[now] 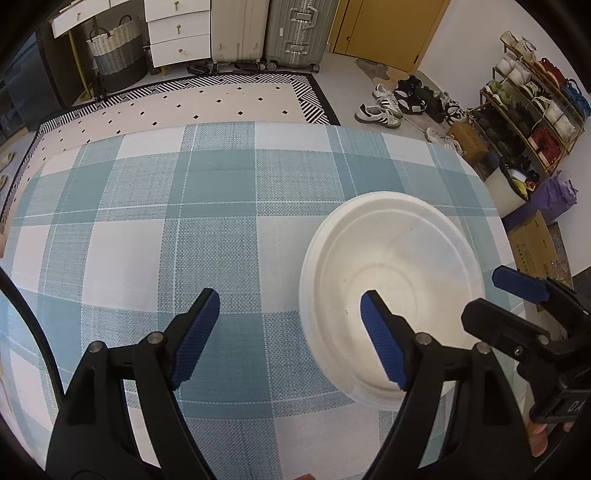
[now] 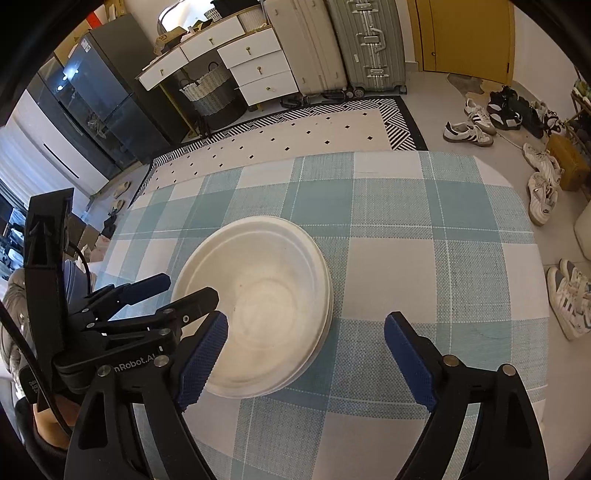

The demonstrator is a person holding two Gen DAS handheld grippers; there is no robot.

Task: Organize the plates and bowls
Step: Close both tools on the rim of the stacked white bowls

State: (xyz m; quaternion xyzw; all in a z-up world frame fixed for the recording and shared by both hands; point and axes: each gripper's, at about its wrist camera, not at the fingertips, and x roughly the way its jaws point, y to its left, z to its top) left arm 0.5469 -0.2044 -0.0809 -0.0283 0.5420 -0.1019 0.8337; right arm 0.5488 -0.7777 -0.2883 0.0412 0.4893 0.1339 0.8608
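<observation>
A stack of white disposable dishes, bowl-shaped on top with layered rims, sits on the blue-and-white checked tablecloth. My left gripper hovers open at the stack's left side. Its right finger overlaps the bowl's inside and its left finger is over bare cloth; nothing is gripped. In the right wrist view the same stack lies centre-left. My right gripper is open, with its left finger over the stack's near rim and its right finger over the cloth. Each gripper shows in the other's view: right gripper, left gripper.
The table's far edge drops to a patterned rug. Beyond stand suitcases, white drawers and a woven basket. Shoes and a shoe rack fill the floor on the right.
</observation>
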